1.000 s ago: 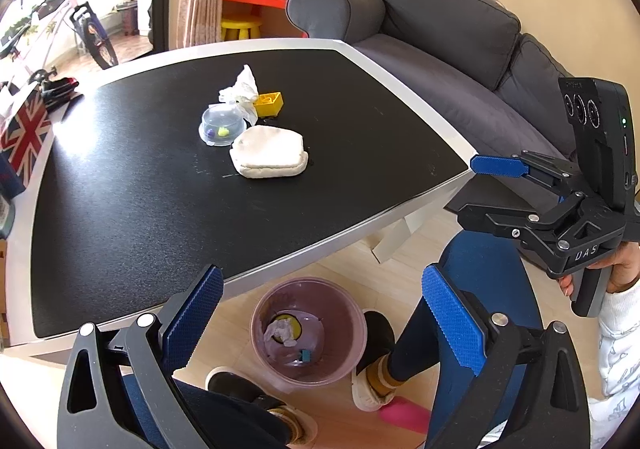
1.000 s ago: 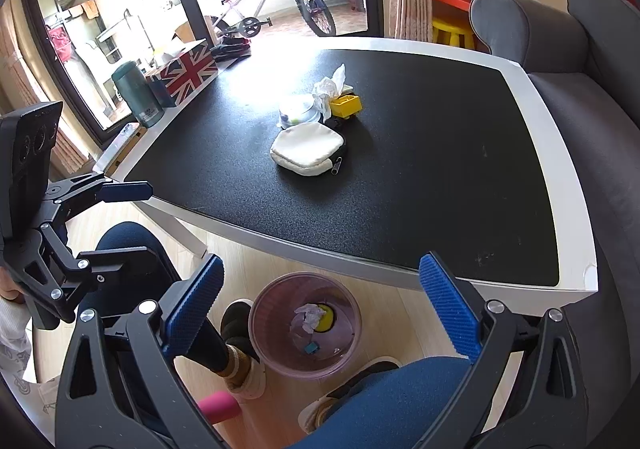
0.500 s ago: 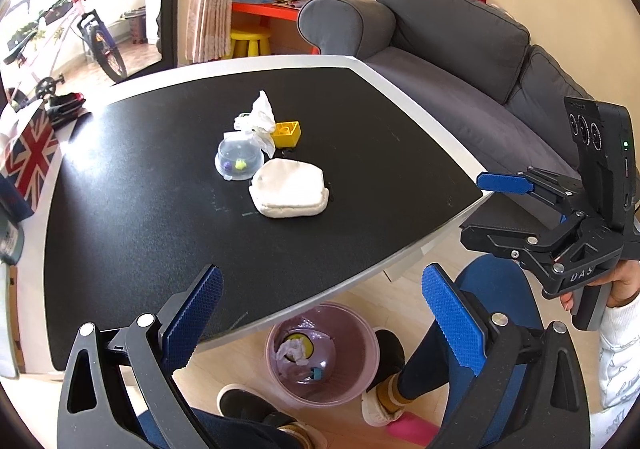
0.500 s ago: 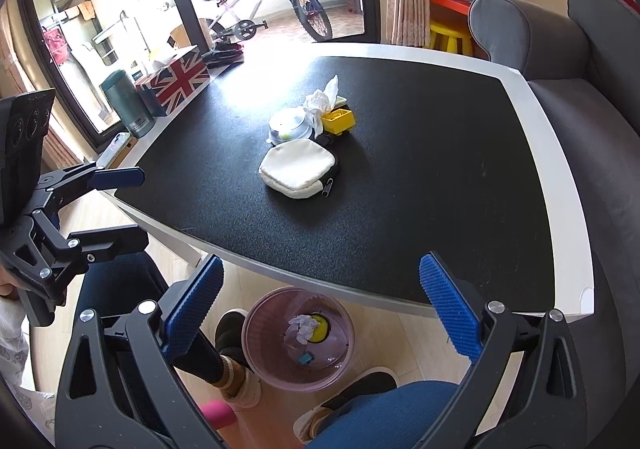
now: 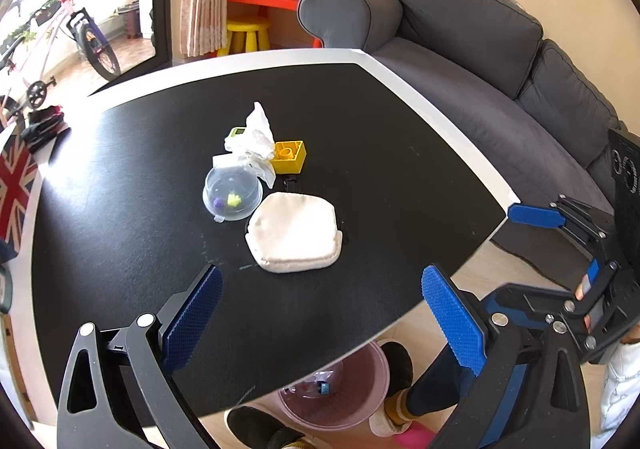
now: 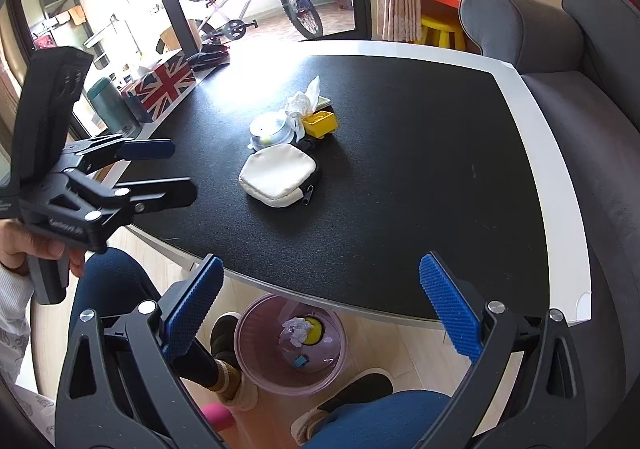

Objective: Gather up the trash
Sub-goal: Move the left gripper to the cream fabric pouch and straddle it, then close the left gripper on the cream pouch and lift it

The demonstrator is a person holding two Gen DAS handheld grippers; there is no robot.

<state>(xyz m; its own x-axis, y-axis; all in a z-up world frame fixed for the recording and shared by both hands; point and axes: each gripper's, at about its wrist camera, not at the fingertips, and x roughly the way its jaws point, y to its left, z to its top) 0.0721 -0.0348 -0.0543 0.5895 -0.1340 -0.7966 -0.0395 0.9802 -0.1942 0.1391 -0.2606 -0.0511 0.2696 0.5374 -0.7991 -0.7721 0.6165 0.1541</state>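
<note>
On the black table (image 5: 120,209), a crumpled tissue (image 5: 256,141) leans against a yellow block (image 5: 289,156), just beside a clear dome (image 5: 232,193) and a white pouch (image 5: 294,233). Left gripper (image 5: 320,313) and right gripper (image 6: 320,309) hover near the table edge, both spread wide and empty, presumably ready to reach. Below the edge stands a pink bin (image 6: 256,361), already holding scraps, handy for drops.
</note>
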